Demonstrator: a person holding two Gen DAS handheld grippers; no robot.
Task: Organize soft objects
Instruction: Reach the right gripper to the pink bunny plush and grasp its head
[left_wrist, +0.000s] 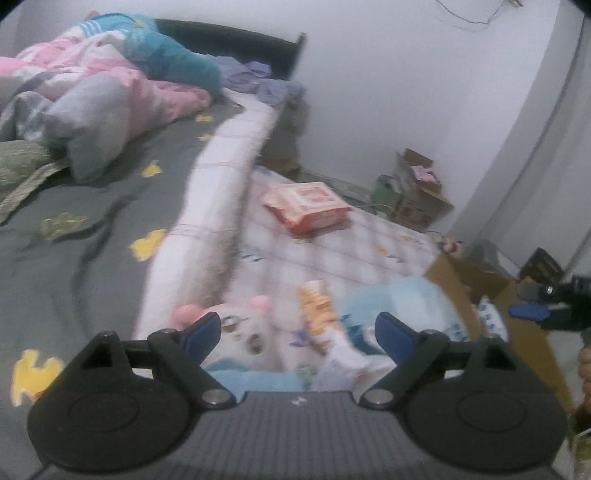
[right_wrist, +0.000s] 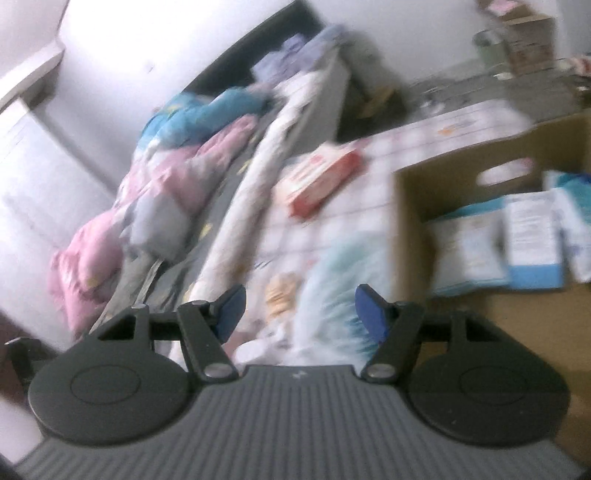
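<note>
**Sorting is partly done: some packs in the box, soft toys not yet**

On the far left lies the grey bed (left_wrist: 92, 221) with a pink quilt (left_wrist: 122, 88); it is not part of the work, I think. Beside it, on the checked mattress (left_wrist: 295, 251), a red pack (left_wrist: 306, 206) waits alone. Nearer, the left gripper (left_wrist: 299, 332) is spread wide and empty above a pink-eared plush toy (left_wrist: 236, 325), an orange soft item (left_wrist: 317, 310) and a light-blue soft thing (left_wrist: 413, 299). The right gripper (right_wrist: 299, 314) is also apart, holding nothing. At the right, the cardboard box (right_wrist: 436, 184) already contains some white-blue packs (right_wrist: 532, 240). Its near wall may obstruct a low carry.
</note>
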